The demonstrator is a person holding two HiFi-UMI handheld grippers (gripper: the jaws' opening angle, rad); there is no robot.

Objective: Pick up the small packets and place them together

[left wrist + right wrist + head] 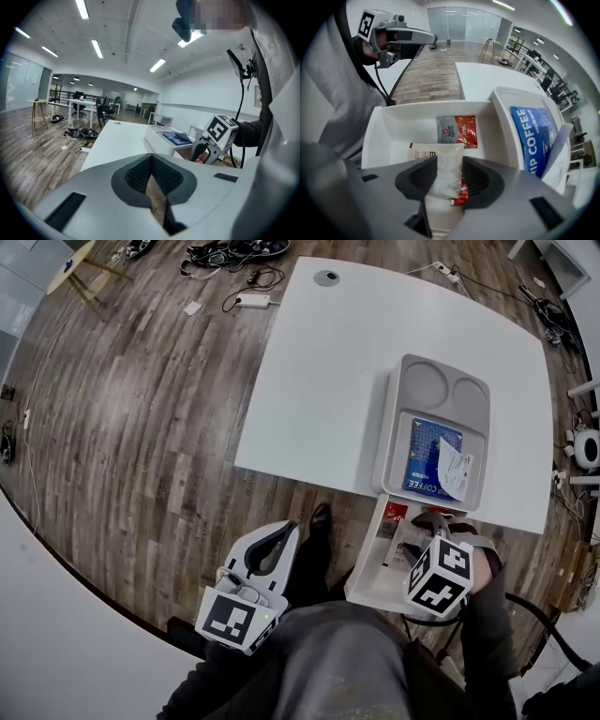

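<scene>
The white packet covers most of a red packet under it and part of the printed sachet beside it.

White packet, red-and-grey packet — white tray, blue pouch

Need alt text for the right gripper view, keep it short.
The right tool points down into a white box, its jaws apart around a white packet lying there. A red and grey packet lies farther in. A blue coffee packet sits in a tray to the right.
</scene>
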